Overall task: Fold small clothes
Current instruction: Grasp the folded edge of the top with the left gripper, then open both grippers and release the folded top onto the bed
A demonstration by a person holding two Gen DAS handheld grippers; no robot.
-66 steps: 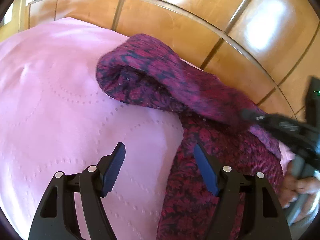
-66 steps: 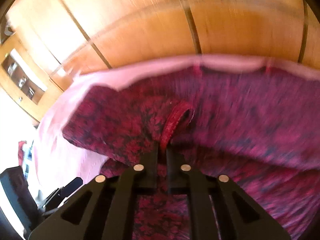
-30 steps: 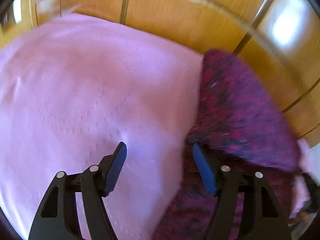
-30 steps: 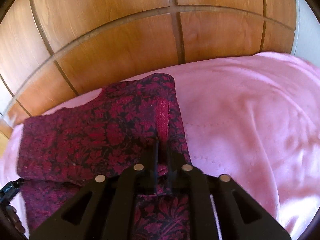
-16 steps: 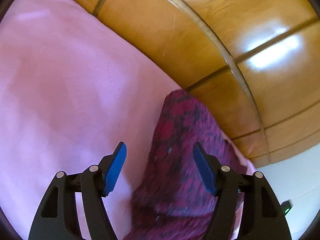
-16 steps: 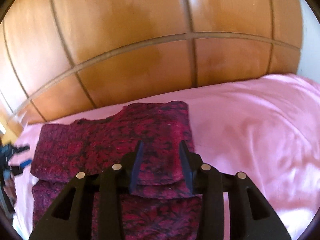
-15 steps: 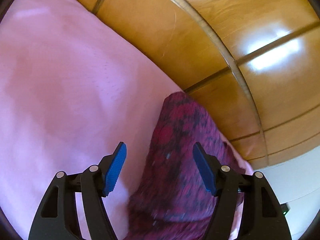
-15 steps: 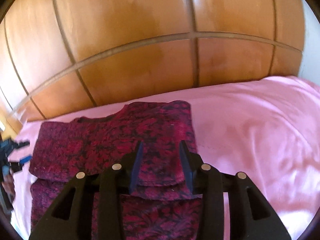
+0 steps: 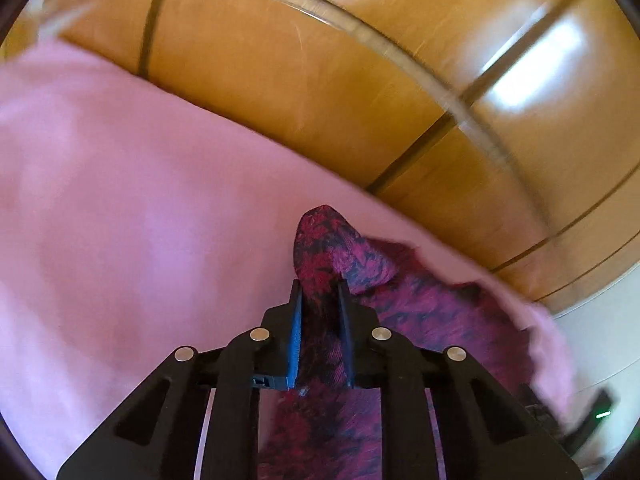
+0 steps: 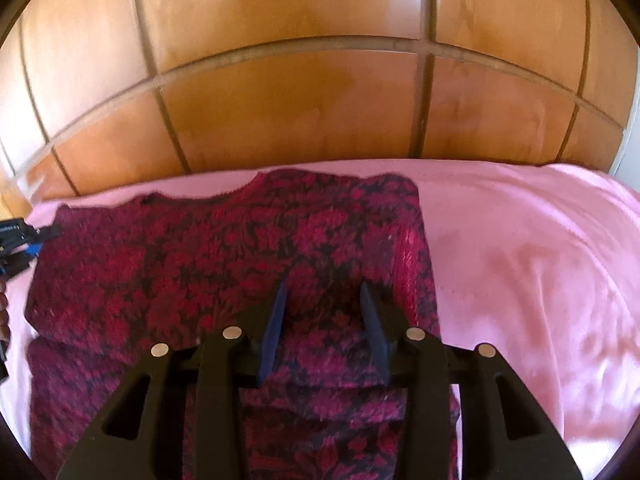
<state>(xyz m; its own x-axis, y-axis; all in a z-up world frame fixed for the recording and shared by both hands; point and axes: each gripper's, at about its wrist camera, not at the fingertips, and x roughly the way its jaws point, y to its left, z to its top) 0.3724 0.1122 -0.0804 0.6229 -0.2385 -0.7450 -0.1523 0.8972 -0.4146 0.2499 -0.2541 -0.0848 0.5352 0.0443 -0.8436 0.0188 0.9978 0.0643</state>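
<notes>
My left gripper (image 9: 320,312) has its jaws closing on a raised corner of the garment (image 10: 224,272), cloth pinched between them; my right gripper (image 10: 322,316) hovers over the garment's folded edge, jaws opening, pads clear of the cloth. The garment lies doubled on the pink bedspread (image 10: 520,264), just below the wooden headboard (image 10: 300,112). I judge the corner should be carried across low, keeping edges square. The knit looks fuzzy, thick, floral red-and-black; the bedspread smooth.

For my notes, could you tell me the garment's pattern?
The garment has a red-and-black floral pattern, clearest in the right wrist view.
</notes>
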